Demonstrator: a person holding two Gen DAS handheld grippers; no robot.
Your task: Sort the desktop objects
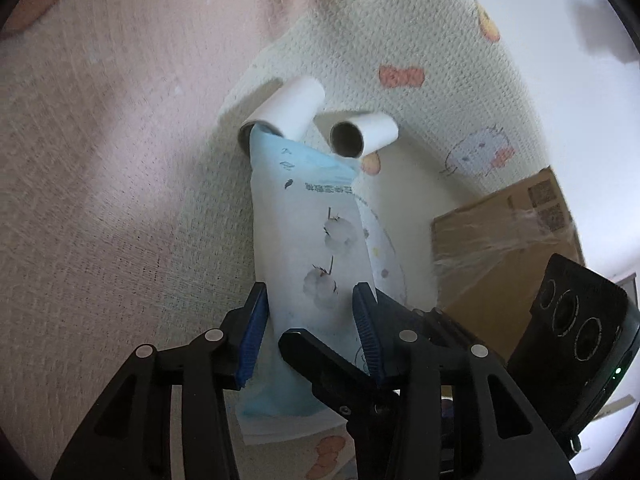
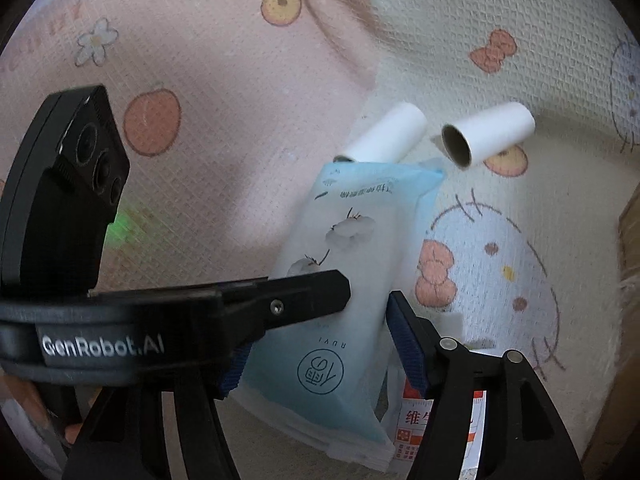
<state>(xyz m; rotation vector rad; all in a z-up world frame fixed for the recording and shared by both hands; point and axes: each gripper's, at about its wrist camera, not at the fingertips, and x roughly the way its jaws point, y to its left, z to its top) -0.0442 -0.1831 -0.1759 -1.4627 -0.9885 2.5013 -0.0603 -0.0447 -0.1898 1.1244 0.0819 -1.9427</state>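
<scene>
1. A textured cream and pink blanket (image 2: 224,80) printed with cartoon fruit and bows is seen as the surface.
2. A pale blue cotton-tissue pack (image 1: 316,248) is laid near its middle, two white cardboard tubes (image 2: 488,134) just beyond it.
3. The pack is straddled by the left gripper (image 1: 308,332) and right gripper (image 2: 320,336); both are released, pads not pressing.
4. A cardboard box (image 1: 508,248) is seen at the blanket's right edge.

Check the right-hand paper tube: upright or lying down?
Lying down. The tube rests on its side on the cloth, its open end toward the camera and its hollow inside visible.
</scene>
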